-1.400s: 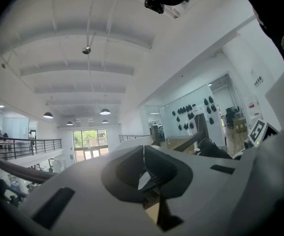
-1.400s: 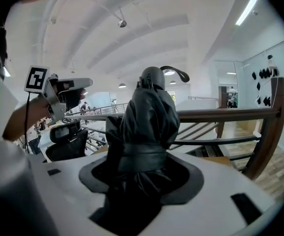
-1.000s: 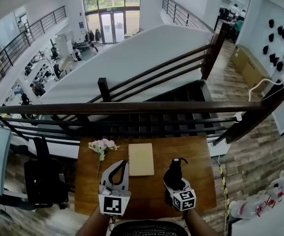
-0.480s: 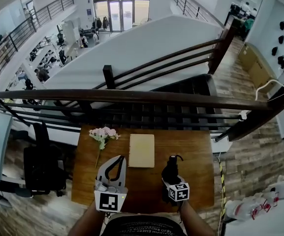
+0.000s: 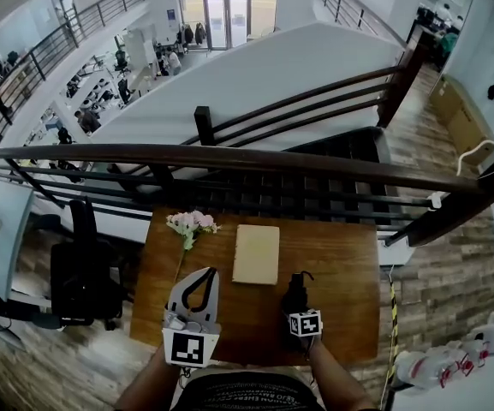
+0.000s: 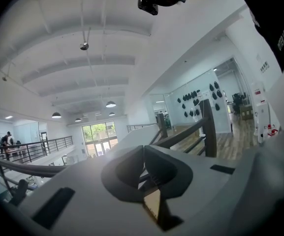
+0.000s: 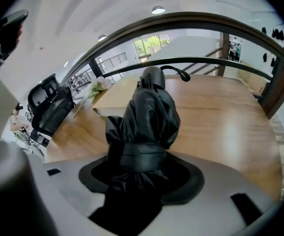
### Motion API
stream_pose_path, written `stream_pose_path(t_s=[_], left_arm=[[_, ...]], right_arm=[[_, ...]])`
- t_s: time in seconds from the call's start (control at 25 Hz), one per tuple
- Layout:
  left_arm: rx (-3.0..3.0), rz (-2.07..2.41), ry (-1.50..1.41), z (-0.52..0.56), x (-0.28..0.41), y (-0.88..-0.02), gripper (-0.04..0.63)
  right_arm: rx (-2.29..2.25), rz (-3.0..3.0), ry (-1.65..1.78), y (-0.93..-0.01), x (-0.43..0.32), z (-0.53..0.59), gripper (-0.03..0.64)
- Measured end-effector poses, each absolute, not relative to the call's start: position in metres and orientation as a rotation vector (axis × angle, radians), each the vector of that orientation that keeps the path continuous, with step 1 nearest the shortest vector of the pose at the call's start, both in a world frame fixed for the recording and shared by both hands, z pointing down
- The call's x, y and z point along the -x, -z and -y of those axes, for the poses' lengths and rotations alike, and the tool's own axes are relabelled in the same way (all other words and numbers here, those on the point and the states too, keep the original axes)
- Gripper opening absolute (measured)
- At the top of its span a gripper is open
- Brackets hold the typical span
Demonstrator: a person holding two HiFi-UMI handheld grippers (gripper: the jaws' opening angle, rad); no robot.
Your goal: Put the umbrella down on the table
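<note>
The right claw [image 5: 300, 306] has its jaws set fairly wide and closed round the bunched body of a folded black umbrella [image 7: 149, 117], gripping just behind the wrap strap, where the fabric is thickest and least likely to slip. It tilts steeply downward, so the handle end with its wrist loop leads out over the wooden table [image 5: 345, 264]. The umbrella hangs low above the near right part of the tabletop, and I cannot tell whether its tip touches the wood yet. To my eye the setting-down is nearly done. What remains is to lay it flat and let the jaws go. The left claw [image 5: 204, 274] sits beside it on the near left, jaws brought together on nothing, seemingly parked out of the way since one claw is enough. Further in, a tan closed book [image 5: 257, 253] lies mid-table, just beyond the umbrella and a little to its left. The bare stretch on the right looks the sensible landing spot, clear of the book's edge. A small bunch of pale pink flowers [image 5: 191, 223] lies at the far left corner. A dark wooden railing [image 5: 229, 157] runs behind the table, a black office chair [image 5: 84, 272] stands off to its left, and past the rail the stairs drop to a hall with people below.
</note>
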State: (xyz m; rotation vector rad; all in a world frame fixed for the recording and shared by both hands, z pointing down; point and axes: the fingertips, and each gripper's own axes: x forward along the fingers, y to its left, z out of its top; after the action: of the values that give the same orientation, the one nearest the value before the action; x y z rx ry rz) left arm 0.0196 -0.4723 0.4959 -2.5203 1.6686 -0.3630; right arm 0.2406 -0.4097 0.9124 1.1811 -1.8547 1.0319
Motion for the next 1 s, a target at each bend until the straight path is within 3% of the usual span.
stream_pose_path(t_s=[0.4, 0.52, 0.64, 1.0], left_arm=[[2.489, -1.667, 0.375, 0.454, -0.014, -0.484, 0.031], [2.483, -1.649, 0.366, 0.447, -0.012, -0.476, 0.031], [2.484, -1.633, 0.338, 0.436, -0.011, -0.466, 0.031], [2.511, -1.604, 0.206, 0.424, 0.006, -0.448, 0.031]], right_arm=[[-1.102, 1.769, -1.059, -0.943, -0.239, 0.401, 0.275], [-1.081, 1.812, -1.066, -0.936, -0.233, 0.399, 0.324], [-1.131, 1.853, -0.964, -0.913, -0.239, 0.397, 0.36], [-1.348, 2.097, -0.762, -0.811, -0.238, 0.402, 0.356]])
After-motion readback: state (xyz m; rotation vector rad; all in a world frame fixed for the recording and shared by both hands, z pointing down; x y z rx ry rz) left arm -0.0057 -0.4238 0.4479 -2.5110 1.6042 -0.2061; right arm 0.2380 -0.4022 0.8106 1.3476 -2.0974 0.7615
